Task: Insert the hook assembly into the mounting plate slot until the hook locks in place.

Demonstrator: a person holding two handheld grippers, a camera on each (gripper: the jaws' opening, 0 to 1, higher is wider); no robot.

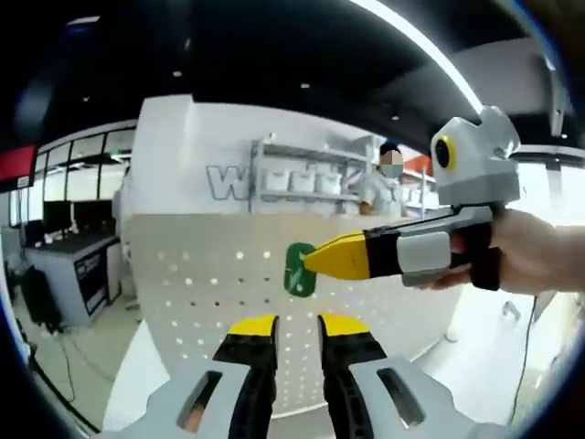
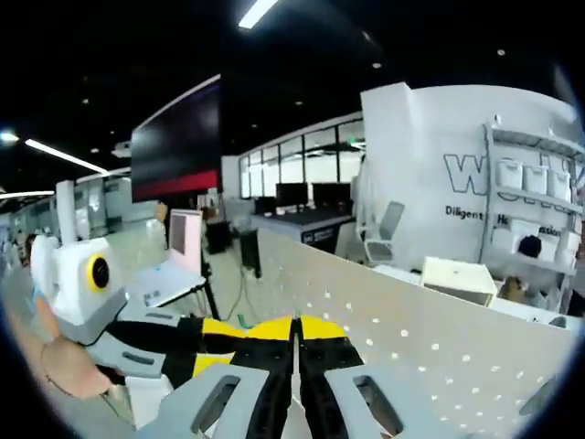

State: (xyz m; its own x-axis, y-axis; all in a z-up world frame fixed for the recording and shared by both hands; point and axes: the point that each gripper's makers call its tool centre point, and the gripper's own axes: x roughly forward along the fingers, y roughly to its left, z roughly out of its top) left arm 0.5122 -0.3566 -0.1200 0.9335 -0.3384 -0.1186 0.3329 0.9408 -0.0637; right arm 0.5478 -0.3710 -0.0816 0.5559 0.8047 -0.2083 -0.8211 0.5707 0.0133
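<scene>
A pale perforated mounting plate (image 1: 210,274) stands upright ahead of me. On its face is the green hook assembly (image 1: 298,271). In the left gripper view my right gripper (image 1: 313,261) reaches in from the right, its yellow tips shut against the hook's edge. My left gripper (image 1: 297,327) sits below the hook, open, with nothing between its jaws. In the right gripper view my right gripper (image 2: 294,329) has its jaws pressed together at the plate (image 2: 411,320), and the hook is hidden behind them. My left gripper (image 2: 218,346) comes in from the left.
A hand (image 1: 535,251) holds the right gripper. White shelves (image 1: 302,174) with bins stand behind the plate, with a person (image 1: 379,192) beside them. Desks with monitors (image 2: 292,197) and a chair (image 2: 384,233) lie further off. A grey desk (image 1: 73,265) is at the left.
</scene>
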